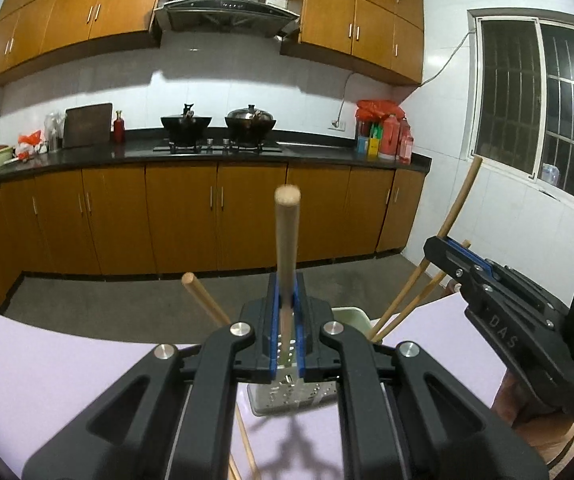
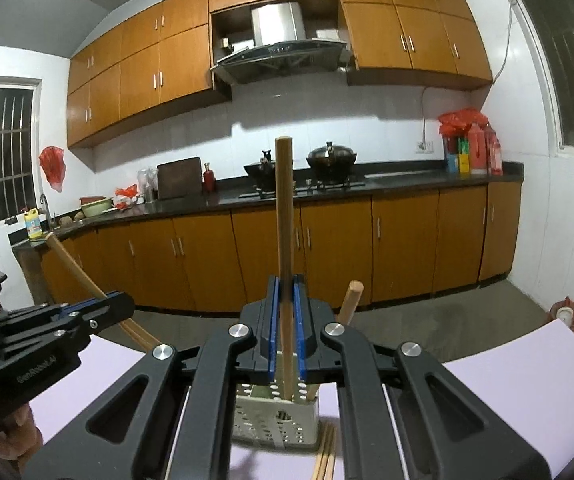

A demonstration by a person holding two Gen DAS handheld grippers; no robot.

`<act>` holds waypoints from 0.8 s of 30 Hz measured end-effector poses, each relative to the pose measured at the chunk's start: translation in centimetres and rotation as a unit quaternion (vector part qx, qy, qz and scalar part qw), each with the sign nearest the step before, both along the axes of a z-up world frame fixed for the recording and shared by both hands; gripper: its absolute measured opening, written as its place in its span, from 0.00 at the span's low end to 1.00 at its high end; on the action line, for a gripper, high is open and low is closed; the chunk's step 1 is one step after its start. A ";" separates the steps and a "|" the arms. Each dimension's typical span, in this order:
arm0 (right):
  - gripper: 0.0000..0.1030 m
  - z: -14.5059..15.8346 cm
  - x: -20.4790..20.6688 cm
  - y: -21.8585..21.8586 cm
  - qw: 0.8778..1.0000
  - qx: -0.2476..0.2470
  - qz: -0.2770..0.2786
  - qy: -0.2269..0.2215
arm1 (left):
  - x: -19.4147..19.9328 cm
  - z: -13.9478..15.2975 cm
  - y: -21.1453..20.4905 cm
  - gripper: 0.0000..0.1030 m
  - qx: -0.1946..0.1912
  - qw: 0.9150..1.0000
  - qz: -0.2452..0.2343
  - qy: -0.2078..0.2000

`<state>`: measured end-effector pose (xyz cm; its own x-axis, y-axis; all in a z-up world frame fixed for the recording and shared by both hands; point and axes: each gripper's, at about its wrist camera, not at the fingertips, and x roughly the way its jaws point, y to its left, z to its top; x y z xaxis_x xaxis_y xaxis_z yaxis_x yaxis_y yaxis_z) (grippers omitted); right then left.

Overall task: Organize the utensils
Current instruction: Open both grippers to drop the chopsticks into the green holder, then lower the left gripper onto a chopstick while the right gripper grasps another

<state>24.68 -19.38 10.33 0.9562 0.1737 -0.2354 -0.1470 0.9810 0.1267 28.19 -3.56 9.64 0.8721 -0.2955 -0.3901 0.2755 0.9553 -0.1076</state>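
Observation:
A perforated metal utensil holder (image 1: 291,398) stands on the lilac table; it also shows in the right wrist view (image 2: 277,420). My left gripper (image 1: 287,320) is shut on an upright wooden handle (image 1: 287,240) whose lower end is in the holder. My right gripper (image 2: 286,320) is shut on another upright wooden handle (image 2: 285,220), also standing in the holder. A third wooden handle (image 1: 203,298) leans out of the holder, seen in the right wrist view too (image 2: 349,300). Loose chopsticks (image 2: 325,456) lie on the table in front of the holder.
The lilac table (image 1: 67,368) carries the holder. A pale green chair back (image 1: 351,316) stands behind it. Beyond are a kitchen counter (image 1: 207,152) with two pots (image 1: 249,122) on the stove, wooden cabinets, and a barred window (image 1: 539,100) at the right.

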 end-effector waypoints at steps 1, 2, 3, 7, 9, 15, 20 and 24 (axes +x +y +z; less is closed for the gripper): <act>0.08 0.0 -0.1 0.0 1.000 0.001 0.002 0.002 | -0.1 0.0 0.0 0.09 -0.001 1.000 0.000 -0.001; 0.09 0.2 -0.2 -0.1 1.000 0.001 0.001 0.002 | 0.0 0.0 0.1 0.11 -0.001 1.000 0.000 -0.003; 0.11 0.4 -0.4 -0.1 1.000 0.001 0.001 0.000 | -0.2 0.1 0.1 0.13 0.000 1.000 0.001 -0.005; 0.29 1.4 -1.5 -0.3 1.000 0.000 -0.001 -0.016 | -1.0 0.8 0.4 0.19 -0.004 1.000 0.005 -0.017; 0.30 2.2 -2.3 -0.5 1.000 0.000 -0.003 -0.027 | -1.7 1.3 0.8 0.19 -0.010 1.000 0.008 -0.024; 0.30 3.6 -6.9 -3.0 0.998 0.011 -0.024 -0.048 | -6.3 2.6 3.6 0.26 -0.029 0.998 0.026 -0.052; 0.30 -1.1 -8.0 -5.3 0.998 0.004 -0.049 0.033 | -9.5 -0.3 6.0 0.31 -0.012 0.997 0.065 -0.029; 0.26 -8.6 -6.6 -6.0 0.985 0.010 -0.037 0.167 | -9.3 -6.4 7.9 0.31 0.003 0.994 0.091 0.056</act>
